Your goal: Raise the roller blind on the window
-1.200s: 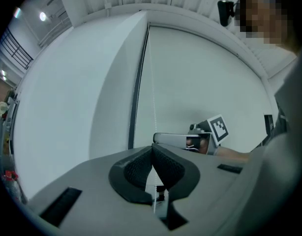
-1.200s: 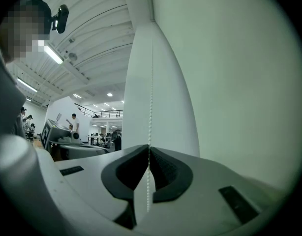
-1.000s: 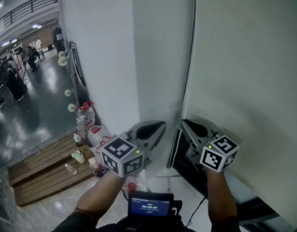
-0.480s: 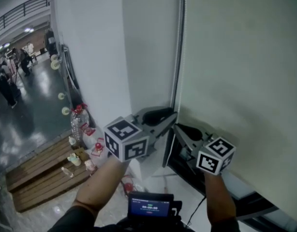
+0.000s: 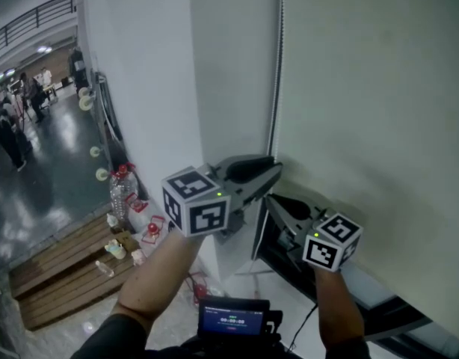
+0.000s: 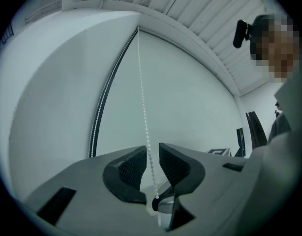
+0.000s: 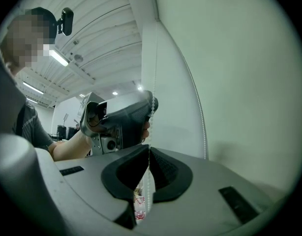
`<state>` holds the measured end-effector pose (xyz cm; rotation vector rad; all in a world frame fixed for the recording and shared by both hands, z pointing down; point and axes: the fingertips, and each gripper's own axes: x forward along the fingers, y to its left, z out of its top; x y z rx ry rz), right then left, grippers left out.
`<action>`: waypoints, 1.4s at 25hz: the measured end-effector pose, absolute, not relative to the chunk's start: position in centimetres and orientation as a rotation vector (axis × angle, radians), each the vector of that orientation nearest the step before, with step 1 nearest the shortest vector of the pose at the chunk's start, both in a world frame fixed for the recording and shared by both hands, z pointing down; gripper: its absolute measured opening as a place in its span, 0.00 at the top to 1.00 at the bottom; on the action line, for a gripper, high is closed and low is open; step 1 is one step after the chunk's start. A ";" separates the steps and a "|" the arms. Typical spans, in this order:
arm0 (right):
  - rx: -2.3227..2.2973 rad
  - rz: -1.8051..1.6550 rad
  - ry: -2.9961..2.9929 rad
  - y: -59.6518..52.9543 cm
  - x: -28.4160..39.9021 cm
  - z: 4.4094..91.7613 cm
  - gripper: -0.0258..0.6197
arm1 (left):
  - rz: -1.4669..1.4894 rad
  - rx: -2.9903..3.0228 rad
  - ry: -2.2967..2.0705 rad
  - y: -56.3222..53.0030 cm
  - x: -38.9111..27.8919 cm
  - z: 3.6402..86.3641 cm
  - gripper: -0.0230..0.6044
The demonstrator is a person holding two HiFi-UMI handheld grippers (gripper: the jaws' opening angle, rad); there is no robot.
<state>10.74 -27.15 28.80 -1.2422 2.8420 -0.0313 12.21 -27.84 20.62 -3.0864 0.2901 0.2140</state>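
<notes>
The pale roller blind (image 5: 364, 88) hangs down over the window, with its white bead chain (image 5: 276, 73) along its left edge. My left gripper (image 5: 270, 169) is the higher one. Its jaws have just been opening, and the bead chain (image 6: 142, 92) runs between the pads of the left gripper (image 6: 152, 149) without being pressed. Just below, my right gripper (image 5: 273, 200) is shut on the bead chain (image 7: 155, 58), which drops straight into the closed pads of the right gripper (image 7: 148, 149). The left gripper (image 7: 121, 122) shows above in the right gripper view.
A white pillar (image 5: 229, 66) stands left of the blind. The dark window frame (image 5: 289, 264) shows below the blind's lower edge. A wooden pallet (image 5: 65, 264) with bottles lies on the floor at lower left. A small screen device (image 5: 233, 320) sits at my chest. People (image 5: 9, 126) stand far left.
The left gripper has risen along the chain and its jaws have gone from shut to open. The right gripper has shifted slightly left and stays closed on the chain.
</notes>
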 end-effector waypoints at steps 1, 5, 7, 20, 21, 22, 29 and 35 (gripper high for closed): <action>-1.237 -0.029 2.842 -27.1 10.7 28.8 0.95 | 0.219 -3.088 0.288 -27.9 12.2 20.5 0.83; -1.228 -0.019 2.854 -26.7 10.5 28.5 0.95 | 0.193 -3.082 0.312 -28.1 12.4 20.3 0.83; -1.228 -0.020 2.855 -26.5 10.4 28.3 0.95 | 0.191 -3.081 0.309 -27.9 12.3 20.1 0.95; -1.230 -0.053 2.861 -27.1 9.8 29.9 0.95 | 0.217 -3.064 0.290 -27.6 11.6 21.6 0.97; -1.240 -0.041 2.864 -27.2 9.7 30.0 0.95 | 0.227 -3.060 0.297 -27.6 11.4 21.6 0.96; -1.244 -0.034 2.865 -27.3 9.6 30.1 0.95 | 0.235 -3.057 0.304 -27.7 11.3 21.7 0.96; -1.244 -0.008 2.868 -27.9 9.0 30.6 0.95 | 0.239 -3.008 0.363 -28.1 10.8 22.0 0.96; -1.237 -0.022 2.878 -27.9 8.5 31.6 0.95 | 0.222 -2.988 0.382 -27.9 10.6 22.6 0.96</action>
